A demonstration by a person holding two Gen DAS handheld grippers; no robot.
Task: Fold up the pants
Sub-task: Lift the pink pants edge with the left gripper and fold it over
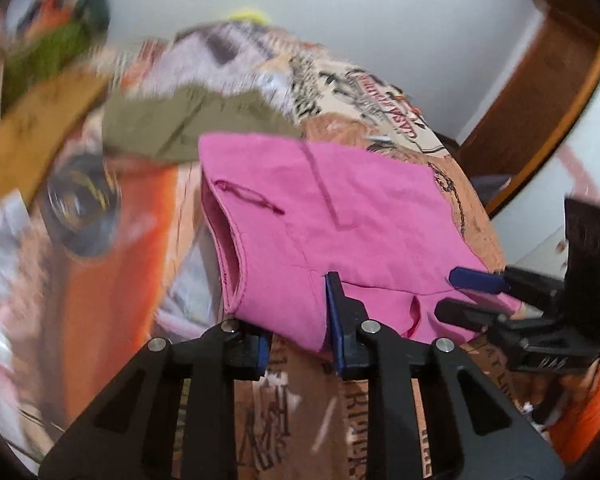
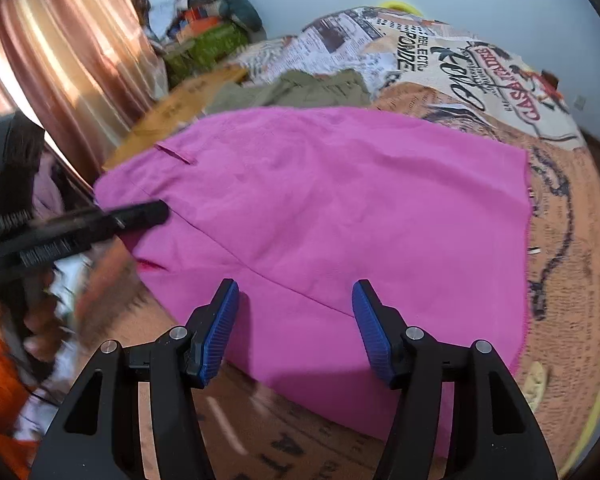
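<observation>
With the left hand-held gripper [image 1: 296,320] grasping the pants [image 1: 340,216] hem and the right hand-held gripper [image 2: 296,320] released, the fold could slump lopsided

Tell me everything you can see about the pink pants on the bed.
The pink pants are a bright magenta, thin woven-looking cloth with visible seams and a slit pocket. They lie spread and folded over on the printed bedspread, fairly flat with light wrinkles, in front of an olive garment. In the left wrist view an open end gapes toward the left. The left gripper has an edge of the cloth between its fingers; the right gripper is open just above the near edge.
</observation>
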